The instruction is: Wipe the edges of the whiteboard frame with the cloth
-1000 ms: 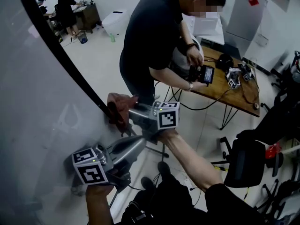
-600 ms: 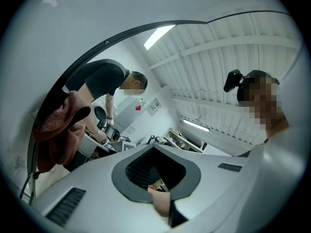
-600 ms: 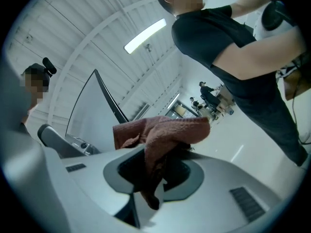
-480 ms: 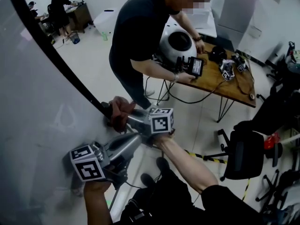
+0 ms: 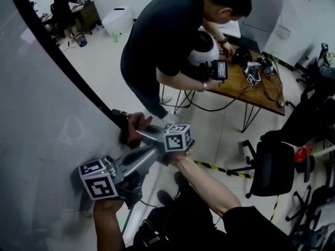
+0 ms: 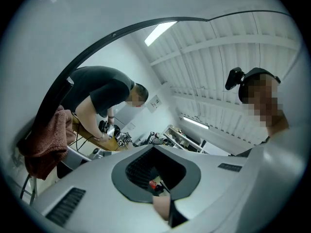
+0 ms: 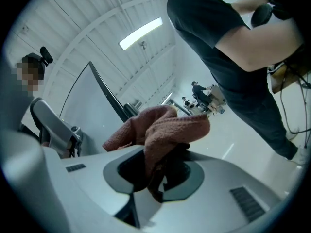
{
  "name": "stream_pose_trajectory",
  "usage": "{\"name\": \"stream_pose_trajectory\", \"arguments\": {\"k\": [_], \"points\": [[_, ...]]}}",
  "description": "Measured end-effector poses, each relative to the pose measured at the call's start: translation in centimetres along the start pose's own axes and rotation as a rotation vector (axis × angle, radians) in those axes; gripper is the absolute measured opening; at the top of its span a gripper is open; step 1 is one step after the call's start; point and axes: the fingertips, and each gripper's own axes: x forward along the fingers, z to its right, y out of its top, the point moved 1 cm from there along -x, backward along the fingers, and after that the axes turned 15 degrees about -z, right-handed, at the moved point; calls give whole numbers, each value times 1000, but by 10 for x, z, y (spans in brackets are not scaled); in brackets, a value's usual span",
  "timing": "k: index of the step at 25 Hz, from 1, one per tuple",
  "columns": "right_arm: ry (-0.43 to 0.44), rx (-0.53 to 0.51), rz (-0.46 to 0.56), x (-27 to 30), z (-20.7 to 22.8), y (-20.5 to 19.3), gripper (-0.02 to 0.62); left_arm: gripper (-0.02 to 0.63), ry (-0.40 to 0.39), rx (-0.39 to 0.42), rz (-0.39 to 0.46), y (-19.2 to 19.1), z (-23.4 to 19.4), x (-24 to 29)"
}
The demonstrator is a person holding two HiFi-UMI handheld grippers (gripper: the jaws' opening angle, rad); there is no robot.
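R gripper (image 5: 135, 130): jaws clamped on the cloth (image 5: 132, 123), a reddish-brown terry piece. In the right gripper view the cloth runs down into the slot betw. the jaws and bunches above it in a thick fold. In the head view that bunch sits pressed on the black frame (image 5: 63, 61) of the whiteboard (image 5: 36, 119), at the low end of the stretch of edge I can see. Left gripper view agrees: cloth draped over the dark frame line, at that view's left.

L gripper (image 5: 148, 159): jaws together, nothing betw. them. It sits lower than the R one, nose pointing up toward the R gripper's body and close under it. Can't tell if the two touch. It's beside the grey board face, clear of the cloth.

Frame reads as one long dark curve from the top left of the head view down to the cloth. Board face is dull grey w/ faint marks.

Bkgd, head view: a person in a dark shirt (image 5: 162, 30) bends over a wooden surface (image 5: 264, 95) on thin black legs, hands on a small device (image 5: 219, 71) w/ cables. A white rounded object (image 5: 207, 52) sits on the same surface, partly behind the person's arm. Black office chair (image 5: 272, 179) at right. A strip of yellow-black tape (image 5: 209, 166) lies on the floor betw. chair and grippers.
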Motion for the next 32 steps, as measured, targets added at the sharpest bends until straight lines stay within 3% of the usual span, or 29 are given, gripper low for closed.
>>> {"name": "stream_pose_trajectory", "arguments": {"k": [19,32], "points": [[-67,87,-29,5,46,-37,101,-4,-15,-33,-23,-11,-14,3],[-79,106,-51,11,49,-50,103,-3,-24,-52,-22,-26,-17,1]]}}
